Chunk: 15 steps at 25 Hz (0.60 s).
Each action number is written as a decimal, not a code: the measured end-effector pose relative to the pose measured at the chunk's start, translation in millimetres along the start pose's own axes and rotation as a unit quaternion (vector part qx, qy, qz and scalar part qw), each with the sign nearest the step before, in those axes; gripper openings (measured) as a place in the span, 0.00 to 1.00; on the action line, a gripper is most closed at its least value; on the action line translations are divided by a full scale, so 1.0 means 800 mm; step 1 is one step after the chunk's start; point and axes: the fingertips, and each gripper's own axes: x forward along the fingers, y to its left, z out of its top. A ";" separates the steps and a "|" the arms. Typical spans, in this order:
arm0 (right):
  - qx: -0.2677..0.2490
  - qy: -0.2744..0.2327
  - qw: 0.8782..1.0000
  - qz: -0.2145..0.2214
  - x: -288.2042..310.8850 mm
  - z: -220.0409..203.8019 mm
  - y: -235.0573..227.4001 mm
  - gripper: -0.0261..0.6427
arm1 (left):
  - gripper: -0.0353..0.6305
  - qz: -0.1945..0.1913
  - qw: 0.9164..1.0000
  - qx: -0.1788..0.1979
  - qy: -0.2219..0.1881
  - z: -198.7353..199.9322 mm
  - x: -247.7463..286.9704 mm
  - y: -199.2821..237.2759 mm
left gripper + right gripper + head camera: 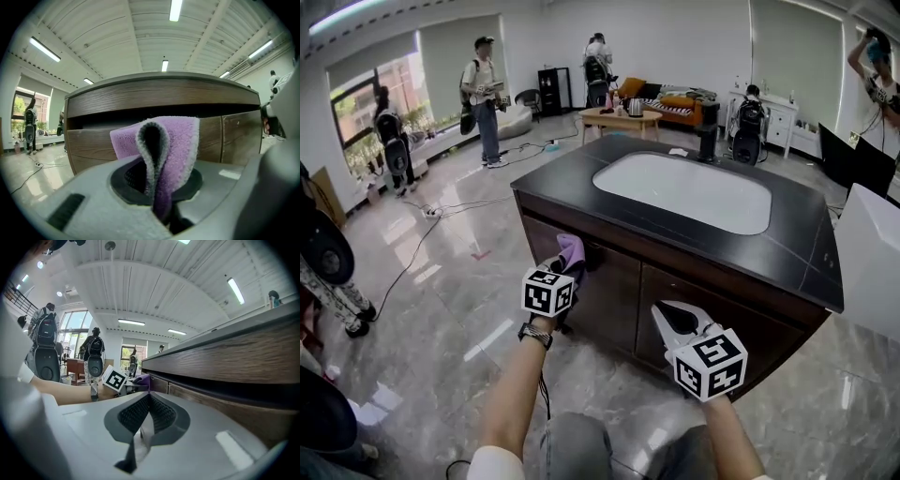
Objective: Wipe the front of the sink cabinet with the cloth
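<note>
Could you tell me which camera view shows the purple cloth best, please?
The left gripper view: the purple cloth fills its centre, folded and pinched in the left gripper before the cabinet front. The head view shows only a tuft above that gripper's marker cube; the right gripper view, a distant speck.

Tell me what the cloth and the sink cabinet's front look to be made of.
Cloth: soft purple microfibre or terry, judging by its fuzzy pile and pale stitched edge. Cabinet front: dark brown wood or wood-look laminate, matte; streaky grain shows, but which one is unclear.
</note>
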 end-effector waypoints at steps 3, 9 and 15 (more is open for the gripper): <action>0.002 0.002 1.000 -0.014 -0.023 -0.002 -0.014 0.05 | 0.12 -0.018 1.000 0.004 0.002 0.003 0.001 -0.039; 0.011 0.007 0.999 -0.034 -0.064 -0.013 -0.036 0.05 | 0.12 -0.047 0.999 -0.006 -0.001 0.009 0.002 -0.107; 0.012 0.008 0.999 -0.049 -0.092 -0.018 -0.051 0.05 | 0.12 -0.073 0.997 -0.005 0.001 0.011 0.006 -0.159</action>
